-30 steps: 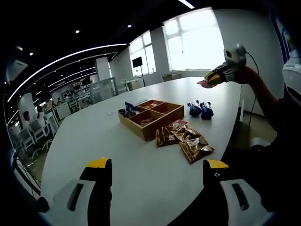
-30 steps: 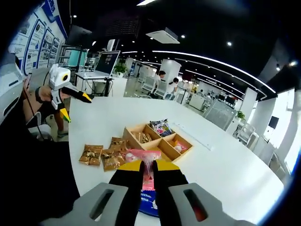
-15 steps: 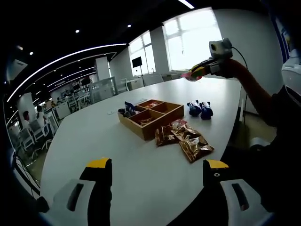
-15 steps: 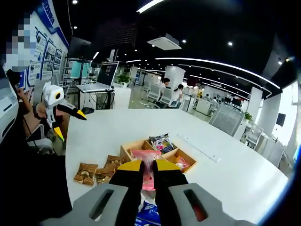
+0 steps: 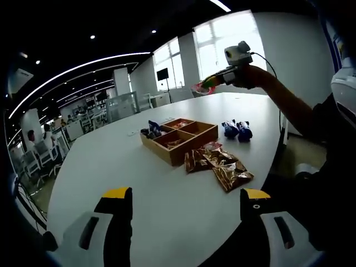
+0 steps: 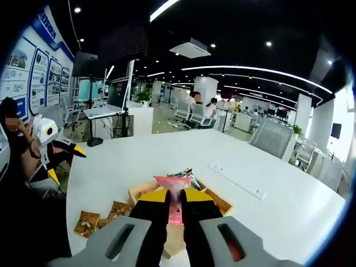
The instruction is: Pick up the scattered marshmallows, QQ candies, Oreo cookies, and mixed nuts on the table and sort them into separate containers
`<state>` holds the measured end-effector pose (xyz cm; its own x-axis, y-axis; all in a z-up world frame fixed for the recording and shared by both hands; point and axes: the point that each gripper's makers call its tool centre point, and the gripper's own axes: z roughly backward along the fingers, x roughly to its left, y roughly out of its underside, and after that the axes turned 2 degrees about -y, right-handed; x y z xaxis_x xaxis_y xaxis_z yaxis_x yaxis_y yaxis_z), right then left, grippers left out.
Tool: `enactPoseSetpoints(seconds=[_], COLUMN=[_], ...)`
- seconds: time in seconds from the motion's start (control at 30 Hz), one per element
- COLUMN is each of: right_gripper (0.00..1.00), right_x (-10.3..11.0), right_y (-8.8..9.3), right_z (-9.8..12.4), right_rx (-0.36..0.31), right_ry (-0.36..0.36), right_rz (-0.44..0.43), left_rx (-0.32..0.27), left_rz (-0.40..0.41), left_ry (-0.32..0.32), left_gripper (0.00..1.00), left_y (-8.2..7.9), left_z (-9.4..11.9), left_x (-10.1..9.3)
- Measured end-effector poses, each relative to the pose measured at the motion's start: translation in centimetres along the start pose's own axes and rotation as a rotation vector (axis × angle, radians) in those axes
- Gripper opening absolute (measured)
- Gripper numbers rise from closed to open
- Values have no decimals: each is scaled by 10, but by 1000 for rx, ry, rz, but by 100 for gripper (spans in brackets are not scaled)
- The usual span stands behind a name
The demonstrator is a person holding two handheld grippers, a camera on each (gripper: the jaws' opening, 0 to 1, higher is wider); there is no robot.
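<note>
Open-plan office, white oval worktop (image 5: pixel 111 161). Wooden tray (image 5: pixel 178 135) sits mid-worktop; brown nut packets (image 5: pixel 219 167) just beside it toward the near edge, blue cookie packs (image 5: pixel 236 129) nearby. Right claw (image 6: pixel 174 196) pinches a pink candy packet (image 6: pixel 173 183) above the tray. Left claw (image 5: pixel 181 194) spread, holding nothing.

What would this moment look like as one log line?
right gripper: shut on pink candy packet, above wooden divided tray | left gripper: open, empty | brown snack packets: on white table
</note>
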<state>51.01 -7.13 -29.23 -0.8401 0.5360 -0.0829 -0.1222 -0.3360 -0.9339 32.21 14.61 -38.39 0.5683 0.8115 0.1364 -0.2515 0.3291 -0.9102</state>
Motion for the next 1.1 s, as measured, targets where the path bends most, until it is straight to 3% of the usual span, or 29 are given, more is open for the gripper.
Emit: enactPoseSetpoints(seconds=[0.57,0.97,1.1], right_gripper=[5,5,5], right_x=[-53,-56,-55], right_y=[38,69,76], right_z=[-85,-120,-125], right_rx=[87,133,118], right_ry=[25,26,20], right_rz=[-199,-317,-393], left_rx=[4,23,23], left_rz=[7,2,6], left_ry=[-12,-10,-16], left_gripper=[83,83,83], left_y=[2,7,8], left_z=[1,-1,0], left_x=[7,9,11])
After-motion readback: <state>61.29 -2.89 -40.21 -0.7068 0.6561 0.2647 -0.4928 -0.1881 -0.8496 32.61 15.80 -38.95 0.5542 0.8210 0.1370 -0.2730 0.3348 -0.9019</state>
